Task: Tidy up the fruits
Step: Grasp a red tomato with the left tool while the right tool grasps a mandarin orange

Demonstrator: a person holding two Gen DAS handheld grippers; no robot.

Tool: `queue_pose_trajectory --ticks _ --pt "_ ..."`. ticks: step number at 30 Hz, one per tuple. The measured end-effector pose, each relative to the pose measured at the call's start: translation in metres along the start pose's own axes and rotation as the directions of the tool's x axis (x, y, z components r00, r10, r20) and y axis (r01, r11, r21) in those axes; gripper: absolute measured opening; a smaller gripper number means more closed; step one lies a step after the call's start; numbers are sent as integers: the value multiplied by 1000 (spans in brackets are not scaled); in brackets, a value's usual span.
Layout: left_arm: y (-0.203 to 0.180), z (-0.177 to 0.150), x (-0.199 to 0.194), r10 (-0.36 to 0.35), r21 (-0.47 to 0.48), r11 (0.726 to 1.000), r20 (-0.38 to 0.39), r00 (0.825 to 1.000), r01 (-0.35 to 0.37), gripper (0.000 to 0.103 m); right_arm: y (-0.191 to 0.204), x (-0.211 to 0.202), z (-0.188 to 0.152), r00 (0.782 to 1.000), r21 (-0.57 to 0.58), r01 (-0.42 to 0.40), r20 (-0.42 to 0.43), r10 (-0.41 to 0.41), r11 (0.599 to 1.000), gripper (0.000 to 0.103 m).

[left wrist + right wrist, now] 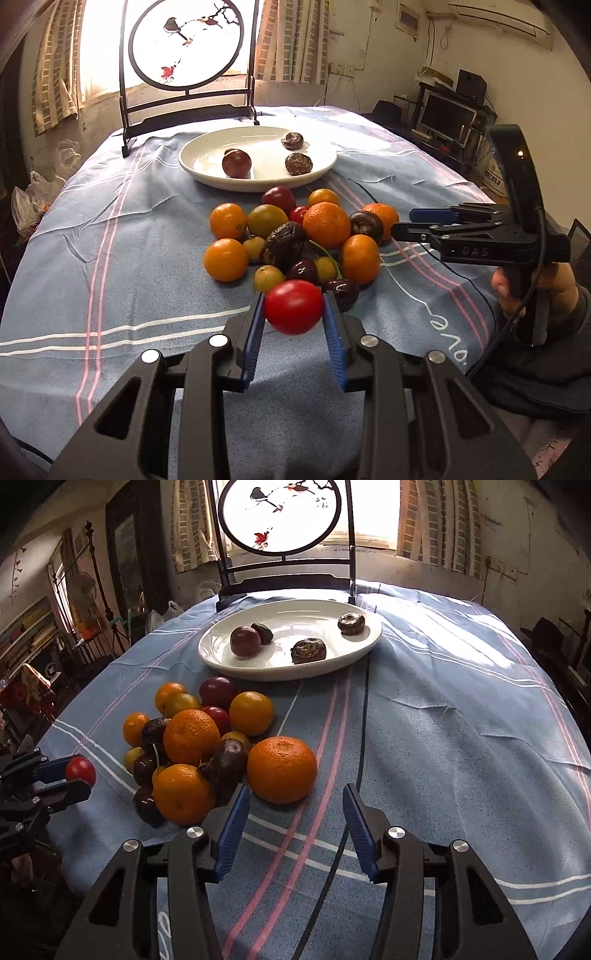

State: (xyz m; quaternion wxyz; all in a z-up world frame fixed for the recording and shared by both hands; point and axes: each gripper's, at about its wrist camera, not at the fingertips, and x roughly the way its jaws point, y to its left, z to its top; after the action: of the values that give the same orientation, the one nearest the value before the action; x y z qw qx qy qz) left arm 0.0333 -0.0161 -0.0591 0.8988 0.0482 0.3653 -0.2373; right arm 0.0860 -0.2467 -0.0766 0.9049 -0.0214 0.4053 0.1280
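Note:
My left gripper [294, 306] is shut on a red cherry tomato [293, 306] and holds it just above the cloth, at the near edge of the fruit pile [295, 236]. The tomato also shows in the right wrist view [80, 770]. The pile holds oranges, small yellow fruits, dark cherries and brown water chestnuts. A white plate [207, 162] behind the pile holds a dark red plum [236, 163] and brown water chestnuts. My right gripper [293, 794] is open and empty, right of the pile, just in front of a large orange [281, 768].
A round painted screen on a black stand [186, 55] stands at the table's far edge behind the plate. The blue striped tablecloth [461, 738] covers the table. A desk with a monitor [447, 114] is at the far right of the room.

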Motion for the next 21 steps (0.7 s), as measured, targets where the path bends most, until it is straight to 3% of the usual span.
queue_pose_trajectory --ticks 4,9,10,21 --pt "6 -3 4 -9 -22 1000 -12 1000 9 30 5 12 13 1000 -34 18 -13 -18 999 52" --pt "8 -4 3 -10 -33 999 -7 1000 10 30 2 23 23 999 -11 -34 -39 33 999 52" --pt "9 -4 2 -9 -34 999 -5 1000 9 30 2 24 22 998 -6 -53 -42 52 999 44" --pt "13 2 -9 -12 -52 999 28 1000 13 30 -22 -29 0 994 83 -60 93 52 995 44"
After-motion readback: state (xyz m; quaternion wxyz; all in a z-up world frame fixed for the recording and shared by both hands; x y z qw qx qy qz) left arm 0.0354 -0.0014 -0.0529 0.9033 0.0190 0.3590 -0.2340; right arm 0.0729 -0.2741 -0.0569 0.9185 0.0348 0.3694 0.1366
